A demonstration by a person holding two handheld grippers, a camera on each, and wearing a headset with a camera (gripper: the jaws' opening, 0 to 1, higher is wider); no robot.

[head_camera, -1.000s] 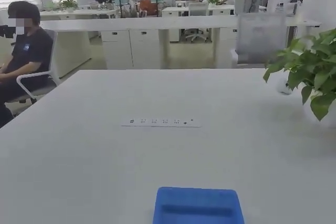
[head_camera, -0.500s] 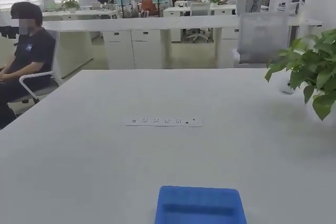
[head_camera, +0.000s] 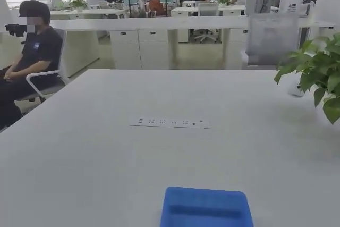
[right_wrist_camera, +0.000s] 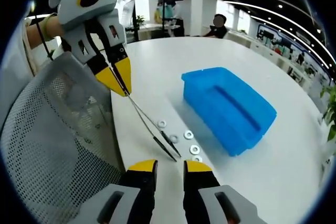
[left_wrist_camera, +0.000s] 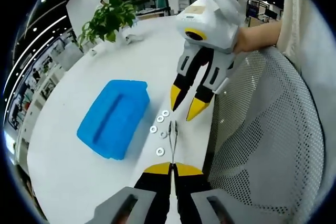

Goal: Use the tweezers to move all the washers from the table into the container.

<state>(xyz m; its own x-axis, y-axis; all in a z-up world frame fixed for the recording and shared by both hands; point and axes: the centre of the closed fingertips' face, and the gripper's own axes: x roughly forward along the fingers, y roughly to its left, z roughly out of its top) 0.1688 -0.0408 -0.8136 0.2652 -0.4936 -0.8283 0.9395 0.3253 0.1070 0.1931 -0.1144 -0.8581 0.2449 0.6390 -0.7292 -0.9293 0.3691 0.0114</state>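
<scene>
Several small silver washers (left_wrist_camera: 159, 152) lie on the white table (left_wrist_camera: 68, 182) near its edge, beside a blue container (left_wrist_camera: 113, 116). My left gripper (left_wrist_camera: 170, 169) is shut on thin tweezers (left_wrist_camera: 171, 137), whose tips sit among the washers. In the right gripper view the left gripper (right_wrist_camera: 118, 80) holds the tweezers (right_wrist_camera: 149, 124) slanting down to the washers (right_wrist_camera: 188, 135), just left of the container (right_wrist_camera: 228, 108). My right gripper (right_wrist_camera: 169, 167) is open and holds nothing, close to the washers. It hangs above them in the left gripper view (left_wrist_camera: 188, 104). In the head view the container (head_camera: 206, 207) sits at the bottom edge.
A mesh chair back (left_wrist_camera: 262, 145) stands right against the table edge near both grippers. A power strip (head_camera: 170, 123) lies mid-table. A leafy plant (head_camera: 319, 78) is at the right side. A person (head_camera: 32, 62) sits off the table's far left.
The head camera has drifted slightly, shifting the whole picture. The container and the table look unchanged.
</scene>
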